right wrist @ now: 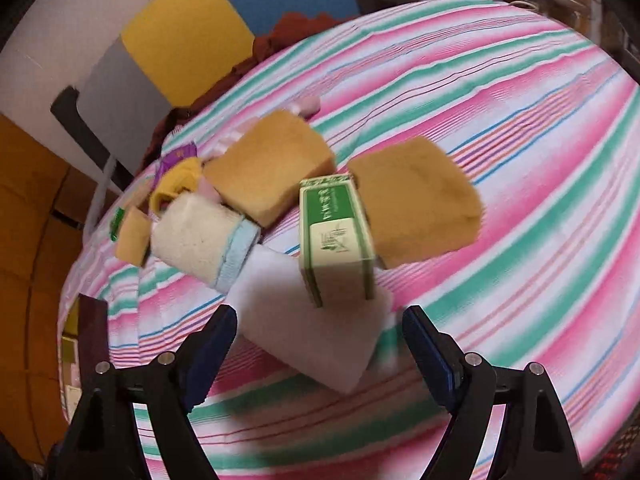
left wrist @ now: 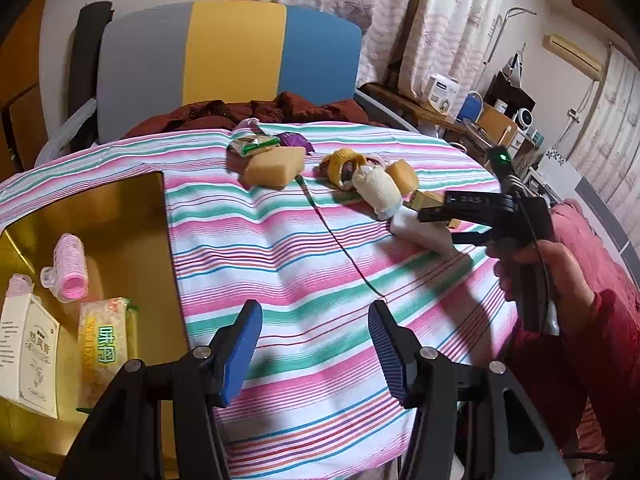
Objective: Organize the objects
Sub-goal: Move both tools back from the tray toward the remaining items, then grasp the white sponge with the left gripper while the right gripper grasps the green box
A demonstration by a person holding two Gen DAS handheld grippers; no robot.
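A green-and-white box (right wrist: 336, 236) stands upright on a flat white sponge block (right wrist: 308, 332). Just left lies a rolled cream sock (right wrist: 200, 240); tan sponges (right wrist: 272, 168) lie behind, all on the striped bed.

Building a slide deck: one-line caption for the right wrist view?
Open right gripper poised over a white foam block and green box on the striped cloth.

Behind the far edge of the striped tablecloth (left wrist: 304, 248) stands a chair (left wrist: 228, 52) with grey, yellow and blue back panels. Patterned curtains (left wrist: 448, 20) hang behind it, and a cluttered shelf (left wrist: 472, 116) stands at the right wall.
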